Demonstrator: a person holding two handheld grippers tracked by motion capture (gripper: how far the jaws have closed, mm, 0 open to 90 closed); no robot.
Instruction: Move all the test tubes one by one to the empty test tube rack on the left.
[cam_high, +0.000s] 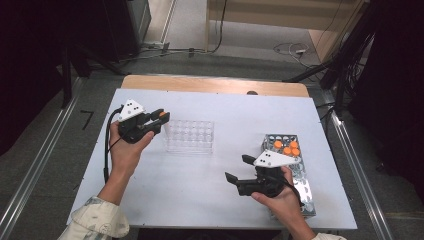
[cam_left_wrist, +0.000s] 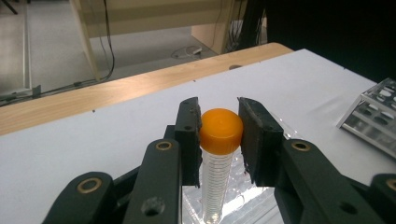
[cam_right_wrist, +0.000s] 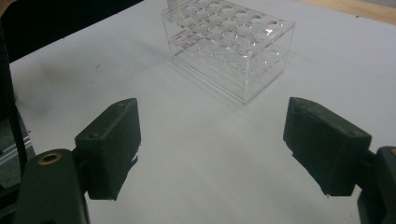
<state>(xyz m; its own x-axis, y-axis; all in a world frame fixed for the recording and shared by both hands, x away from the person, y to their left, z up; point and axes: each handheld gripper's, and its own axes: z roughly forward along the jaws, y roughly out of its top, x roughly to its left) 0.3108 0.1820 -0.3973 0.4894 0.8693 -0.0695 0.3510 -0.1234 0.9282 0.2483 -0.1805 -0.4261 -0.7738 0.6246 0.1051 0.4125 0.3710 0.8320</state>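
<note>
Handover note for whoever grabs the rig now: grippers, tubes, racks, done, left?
Left gripper: shut on an orange-capped tube, held upright at the clear rack's left end.
Right gripper: open, nothing between the jaws, low over the table beside the metal rack.
Done: one tube brought to the clear rack, not yet seated.
Left: seat it; three orange-capped tubes wait in the metal rack.
</note>
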